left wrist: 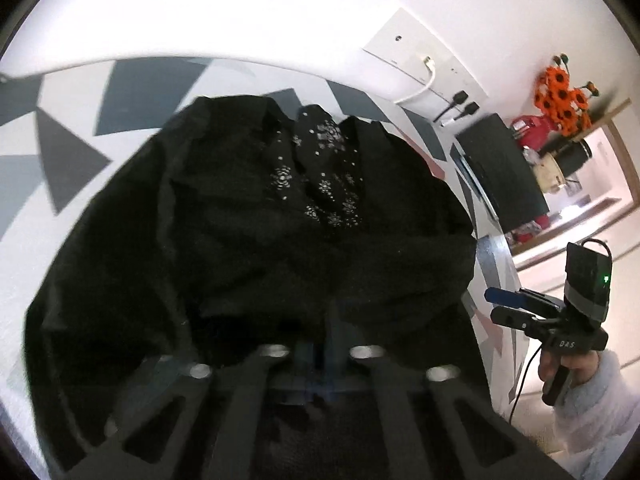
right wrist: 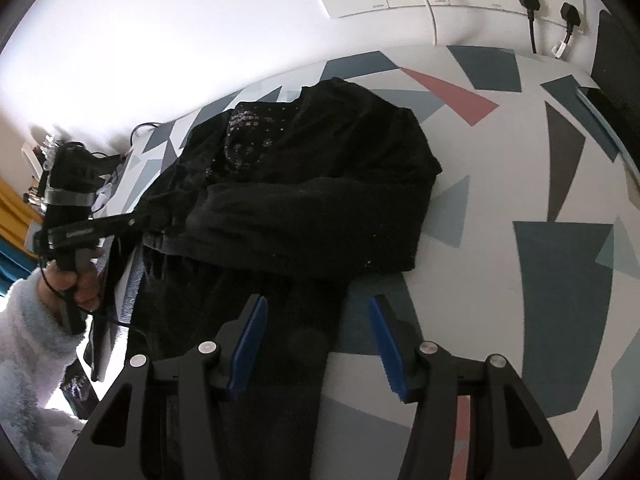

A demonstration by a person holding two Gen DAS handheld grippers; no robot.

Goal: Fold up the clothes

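Blue pads of the right gripper (right wrist: pixel 318 346) stand spread and empty, straddling the garment's near strip; the black garment (right wrist: pixel 304 184) lies on the patterned table (right wrist: pixel 560 264), its long axis running from 6 toward 11 o'clock. In the right wrist view the left gripper (right wrist: pixel 146 220) is the one on it, at 9 o'clock on the cloth's edge. The left wrist view shows its jaws pressed together with dark cloth over them, though a pinch I cannot confirm.

The black garment (right wrist: pixel 304 184) lies in front of me on the worktop (right wrist: pixel 520 168) with grey, blue and pink triangles, partly folded. It is dark, soft-looking cloth with small silver flower-like studs (left wrist: pixel 320 176) around the neck end, which points toward the wall. One thick fold crosses its middle, and a long flat stretch runs back toward me. Its surface is creased and rumpled, not smooth.
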